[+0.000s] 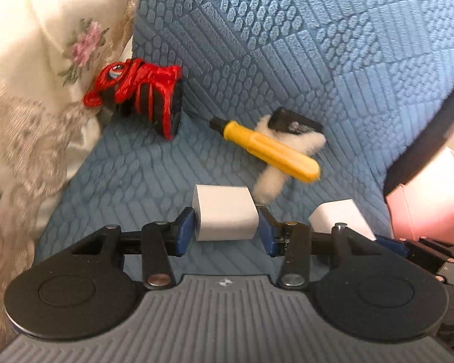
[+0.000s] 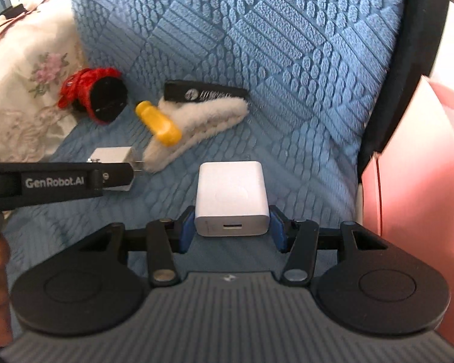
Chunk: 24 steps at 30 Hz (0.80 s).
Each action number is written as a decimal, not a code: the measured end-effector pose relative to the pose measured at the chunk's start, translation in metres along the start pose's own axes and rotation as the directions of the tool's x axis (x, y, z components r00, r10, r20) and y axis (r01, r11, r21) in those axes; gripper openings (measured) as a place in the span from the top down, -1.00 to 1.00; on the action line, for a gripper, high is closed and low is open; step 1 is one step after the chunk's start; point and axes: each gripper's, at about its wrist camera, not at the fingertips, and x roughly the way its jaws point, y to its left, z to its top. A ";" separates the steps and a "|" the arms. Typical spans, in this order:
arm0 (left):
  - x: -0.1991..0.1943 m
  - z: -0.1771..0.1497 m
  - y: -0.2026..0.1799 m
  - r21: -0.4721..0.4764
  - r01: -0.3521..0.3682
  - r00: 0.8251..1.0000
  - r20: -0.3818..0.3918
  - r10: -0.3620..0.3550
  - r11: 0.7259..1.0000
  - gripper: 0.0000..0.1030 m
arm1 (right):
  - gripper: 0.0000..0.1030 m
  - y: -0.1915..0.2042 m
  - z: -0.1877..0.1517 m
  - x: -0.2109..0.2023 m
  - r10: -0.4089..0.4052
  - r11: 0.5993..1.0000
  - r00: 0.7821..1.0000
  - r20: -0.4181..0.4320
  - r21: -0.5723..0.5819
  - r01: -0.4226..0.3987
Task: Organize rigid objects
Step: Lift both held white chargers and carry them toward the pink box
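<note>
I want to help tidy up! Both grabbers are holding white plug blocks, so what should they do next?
Probably carry both white chargers, left and right, over to the pink container at the right edge. Each gripper, left and right, already clamps one above the blue cushion, so nothing needs picking up first.

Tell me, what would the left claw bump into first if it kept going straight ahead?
Probably the fluffy white hair clip, just beyond the white charger the left claw holds, then the yellow handle across it. Depth is unclear.

Objects laid on a seat cushion [image 1: 142,175]
A screwdriver [image 1: 272,148] is laid across a fluffy clip [image 1: 269,181]; a toy [image 1: 142,93] is set left.
</note>
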 end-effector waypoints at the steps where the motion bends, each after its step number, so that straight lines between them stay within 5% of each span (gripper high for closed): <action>1: -0.006 -0.006 -0.001 0.000 0.007 1.000 -0.001 -0.007 1.000 0.01 | -0.04 0.002 -0.004 -0.004 0.009 1.000 1.000 0.000 0.009 -0.009; 24: -0.087 -0.086 0.016 -0.076 0.080 0.995 -0.058 -0.084 0.994 0.03 | -0.04 0.004 -0.088 -0.081 0.051 0.995 0.998 -0.036 0.084 -0.048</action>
